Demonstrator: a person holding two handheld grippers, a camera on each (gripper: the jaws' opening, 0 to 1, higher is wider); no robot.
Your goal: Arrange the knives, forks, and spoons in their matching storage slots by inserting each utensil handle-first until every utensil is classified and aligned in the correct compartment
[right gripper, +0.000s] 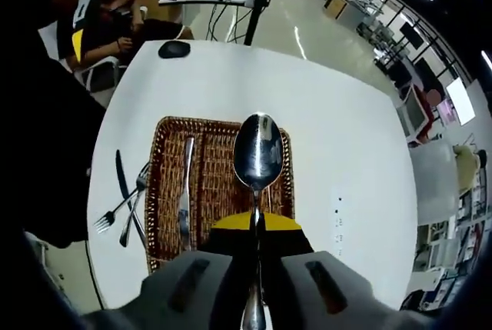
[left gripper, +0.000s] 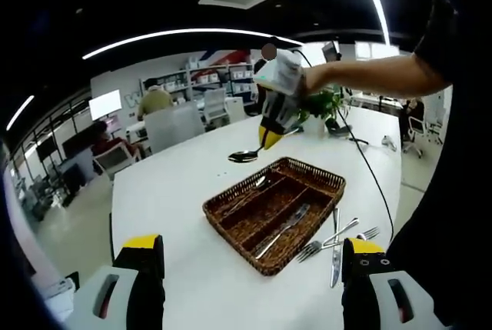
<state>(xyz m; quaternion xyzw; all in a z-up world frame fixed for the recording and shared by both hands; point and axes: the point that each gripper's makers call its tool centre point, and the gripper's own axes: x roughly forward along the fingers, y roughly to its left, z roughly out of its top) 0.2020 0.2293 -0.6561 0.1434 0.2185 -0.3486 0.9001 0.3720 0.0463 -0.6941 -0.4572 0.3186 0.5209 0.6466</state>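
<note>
Your right claw [right gripper: 256, 226] grips a spoon [right gripper: 257, 151] by its handle above the wicker tray [right gripper: 165, 191], while your left claw [left gripper: 252, 265], jaws apart, holds nothing.

The left gripper view looked from low at one end of the white table [left gripper: 184, 168], facing along it toward the wicker tray [left gripper: 231, 211] a little way off and the office shelves beyond, with the right gripper [left gripper: 270, 137] hanging in the air past the tray. The right gripper view looked steeply down from above the same tray [right gripper: 163, 191], close over it, with the table's far edge and the floor at its top. Both views shared the tray, the loose cutlery [left gripper: 338, 239] beside it [right gripper: 127, 203] and the tabletop [right gripper: 338, 153].
</note>
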